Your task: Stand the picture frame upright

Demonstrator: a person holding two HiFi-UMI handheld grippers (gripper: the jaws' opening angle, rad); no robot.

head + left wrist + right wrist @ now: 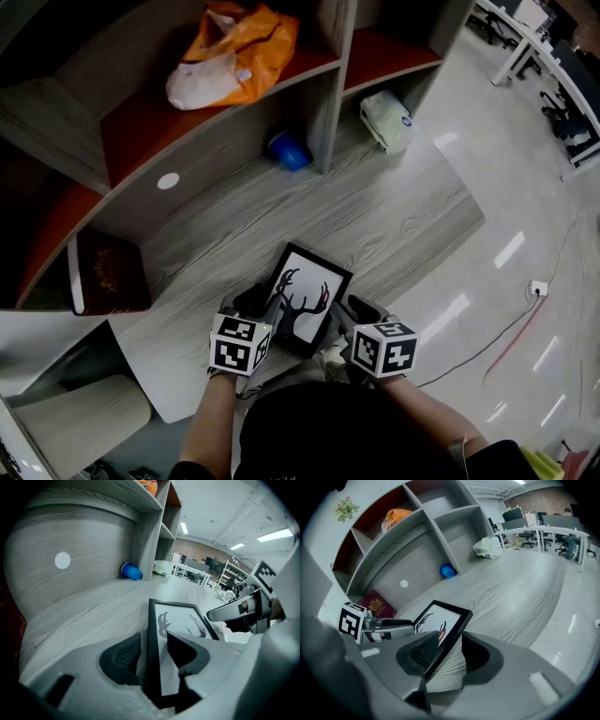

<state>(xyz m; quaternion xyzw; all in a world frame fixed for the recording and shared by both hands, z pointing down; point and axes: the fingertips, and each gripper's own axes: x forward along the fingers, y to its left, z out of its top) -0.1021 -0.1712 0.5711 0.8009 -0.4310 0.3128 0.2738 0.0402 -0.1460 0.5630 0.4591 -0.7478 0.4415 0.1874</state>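
A black picture frame (305, 298) with an antler drawing lies face up near the front edge of the grey wooden table (394, 216). My left gripper (264, 307) straddles its near left edge, and my right gripper (349, 314) straddles its near right edge. In the left gripper view the frame (183, 620) runs between the left gripper's (154, 645) jaws, which stand apart from it. In the right gripper view the frame's (436, 618) border sits between the right gripper's (449, 645) jaws, with wood grain showing in the gap. Both are open.
A shelf unit (323, 103) rises at the back of the table. By it lie a blue cup (289, 150), a white bag (386, 120), an orange bag (234, 56) on an upper shelf and a maroon book (108, 274) at left. The table's curved edge (459, 246) drops to shiny floor at right.
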